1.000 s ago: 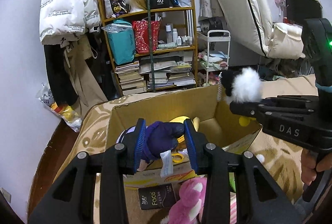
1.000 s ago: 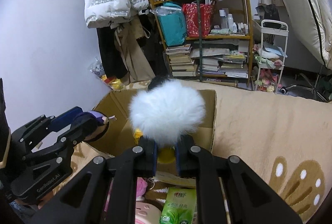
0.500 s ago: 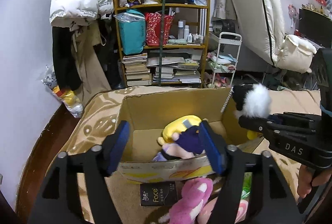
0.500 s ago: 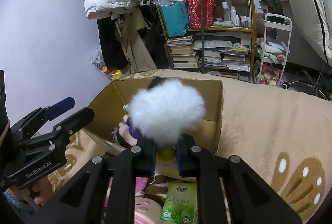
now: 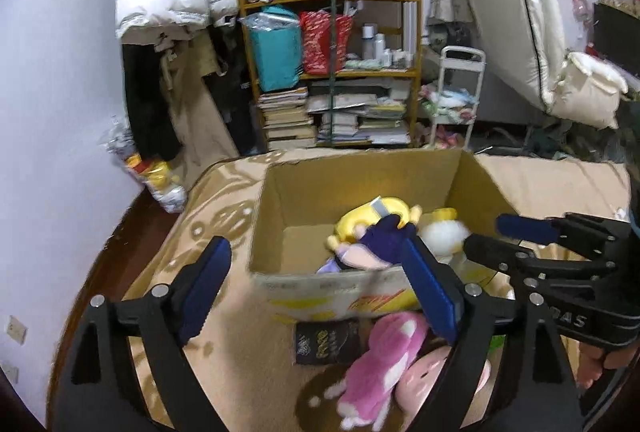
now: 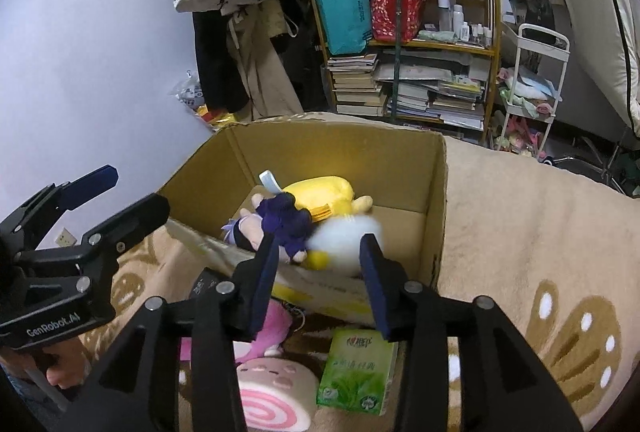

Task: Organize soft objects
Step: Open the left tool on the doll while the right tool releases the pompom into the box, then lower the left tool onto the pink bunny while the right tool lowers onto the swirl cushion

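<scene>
I am holding my left claw [image 5: 316,292] and my right claw [image 6: 318,274] over the cardboard box [image 6: 438,199]; both have just been opening and are gripping nothing. The purple-haired doll [image 6: 276,228] and white fluffy toy [image 6: 344,240] are lying inside the box, looking light and squashy, best pinched mid-body. "GenRobot.AI" is showing on the left claw, "DAS" on the right.
</scene>
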Demonstrator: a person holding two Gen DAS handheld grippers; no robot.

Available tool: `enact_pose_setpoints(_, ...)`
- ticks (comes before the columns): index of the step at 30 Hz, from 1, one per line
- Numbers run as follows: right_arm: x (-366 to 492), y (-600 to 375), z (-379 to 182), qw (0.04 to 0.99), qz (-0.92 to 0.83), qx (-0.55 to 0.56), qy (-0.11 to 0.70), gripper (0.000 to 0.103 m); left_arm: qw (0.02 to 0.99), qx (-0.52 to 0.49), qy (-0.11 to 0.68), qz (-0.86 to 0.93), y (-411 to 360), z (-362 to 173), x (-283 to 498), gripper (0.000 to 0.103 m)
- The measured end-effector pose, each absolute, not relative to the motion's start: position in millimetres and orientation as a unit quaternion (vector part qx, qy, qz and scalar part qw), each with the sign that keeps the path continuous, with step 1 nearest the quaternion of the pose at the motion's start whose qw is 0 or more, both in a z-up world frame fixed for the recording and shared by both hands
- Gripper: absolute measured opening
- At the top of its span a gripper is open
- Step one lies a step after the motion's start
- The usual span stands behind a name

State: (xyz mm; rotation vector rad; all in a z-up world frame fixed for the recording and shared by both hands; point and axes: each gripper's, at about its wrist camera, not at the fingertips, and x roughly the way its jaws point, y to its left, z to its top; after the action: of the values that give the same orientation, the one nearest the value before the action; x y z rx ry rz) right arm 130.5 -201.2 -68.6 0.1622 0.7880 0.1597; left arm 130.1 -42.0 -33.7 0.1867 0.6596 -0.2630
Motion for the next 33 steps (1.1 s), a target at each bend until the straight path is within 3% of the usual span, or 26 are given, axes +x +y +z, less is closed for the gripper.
enact_pose_setpoints(7, 111, -191, -66, 0.914, 0.079, 0.077, 0.391, 0.060, 0.925, 0.091, 0.349, -0.118, -31, -31, 112, 0.087)
enact_pose_setpoints(11, 101, -188, -66, 0.909, 0.079, 0.077, 0.401, 0.069, 0.920, 0.106, 0.360, -0.109, -27, -31, 97, 0.092)
enact_pose_setpoints(17, 84, -187, -64, 0.907, 0.074, 0.082, 0.407, 0.071, 0.915, 0.115, 0.372, -0.108, -25, -33, 78, 0.094)
enact_pose_setpoints(21, 75, -187, -66, 0.906, 0.067, 0.078, 0.412, 0.086, 0.913, 0.110, 0.381, -0.096, -18, -37, 76, 0.095)
enact_pose_setpoints(33, 85, -180, -80, 0.890, 0.061, 0.057, 0.449, 0.088, 0.902, 0.080, 0.409, -0.114, -9, -48, 88, 0.095)
